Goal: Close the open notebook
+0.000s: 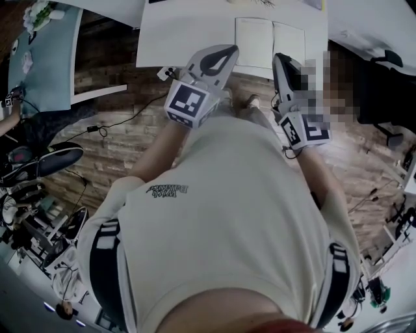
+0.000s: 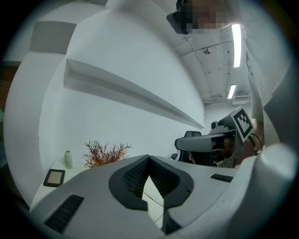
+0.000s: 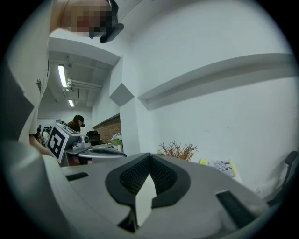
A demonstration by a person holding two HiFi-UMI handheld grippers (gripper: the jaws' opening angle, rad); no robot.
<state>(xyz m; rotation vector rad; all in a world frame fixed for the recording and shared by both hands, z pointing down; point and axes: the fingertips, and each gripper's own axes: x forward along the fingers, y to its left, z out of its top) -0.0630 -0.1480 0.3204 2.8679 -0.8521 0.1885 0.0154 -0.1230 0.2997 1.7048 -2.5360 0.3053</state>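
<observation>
Notebook [image 1: 270,42]: one, open, two blank pages up, flat on the white tabletop [image 1: 182,32], just ahead of both claws.
Claws: two, side by side.
Left claw [image 1: 218,60]: jaws closed tip to tip, holding nothing.
Right claw [image 1: 283,65]: the same, closed and empty.
Plant [image 2: 105,153]: one.
Vase [image 2: 68,159]: one.
Writing: shirt print [image 1: 167,189], too blurred to read.

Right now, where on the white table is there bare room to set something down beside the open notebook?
The widest bare patch of the table lies left of the open notebook, out to the table's left edge. A narrow strip is free right of it. The far edge holds papers; the near edge is crowded by the left gripper and right gripper.
</observation>
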